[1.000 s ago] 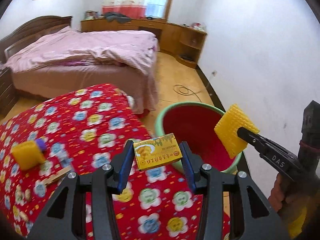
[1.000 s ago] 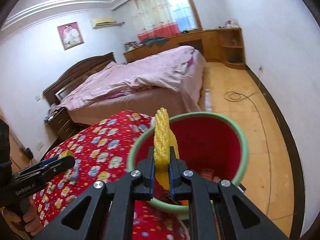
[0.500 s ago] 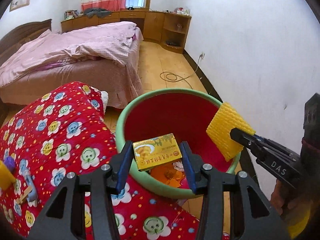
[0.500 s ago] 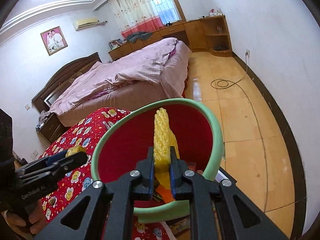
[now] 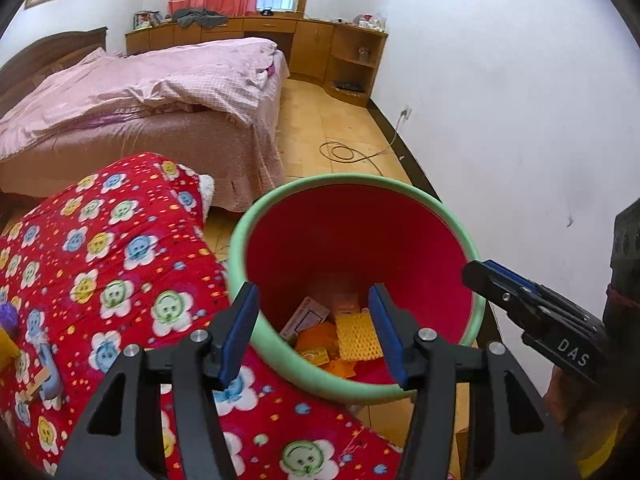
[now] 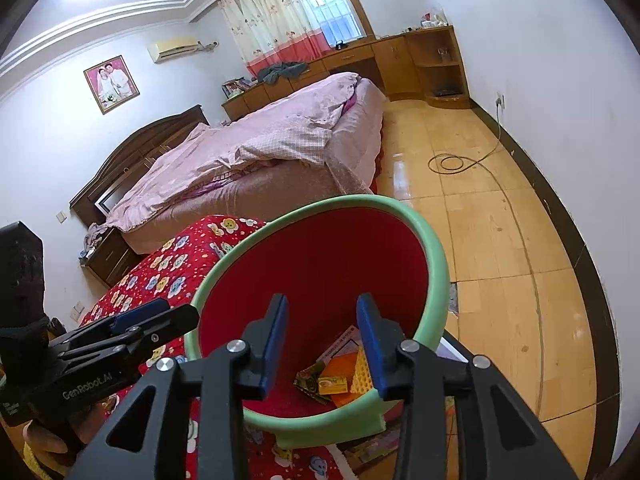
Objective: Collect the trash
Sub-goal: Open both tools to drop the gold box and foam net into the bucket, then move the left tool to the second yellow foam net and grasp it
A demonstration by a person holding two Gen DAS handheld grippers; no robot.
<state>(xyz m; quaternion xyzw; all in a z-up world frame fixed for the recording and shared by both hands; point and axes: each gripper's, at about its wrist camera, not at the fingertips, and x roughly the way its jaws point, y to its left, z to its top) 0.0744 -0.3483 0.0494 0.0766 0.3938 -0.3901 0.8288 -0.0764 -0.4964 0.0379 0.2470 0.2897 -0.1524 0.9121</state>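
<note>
A red bin with a green rim (image 5: 404, 190) (image 6: 434, 248) stands beside the red flowered quilt (image 5: 120, 264). At its bottom lie a yellow waffle sponge (image 5: 357, 336) (image 6: 359, 376), a small yellow box (image 5: 315, 356) (image 6: 332, 385), orange pieces and paper. My left gripper (image 5: 314, 328) is open and empty above the bin's near rim. My right gripper (image 6: 322, 338) is open and empty over the bin; it also shows in the left wrist view (image 5: 492, 276).
On the quilt at the far left lie a purple and yellow item (image 5: 8, 320) and a blue item (image 5: 44, 356). A pink bed (image 5: 160, 92) stands behind. A coiled cable (image 5: 340, 152) lies on the wooden floor. A white wall (image 5: 520, 120) is at the right.
Both grippers opened. The yellow box left my left gripper and the yellow sponge left my right gripper; both now lie at the bottom of the bin.
</note>
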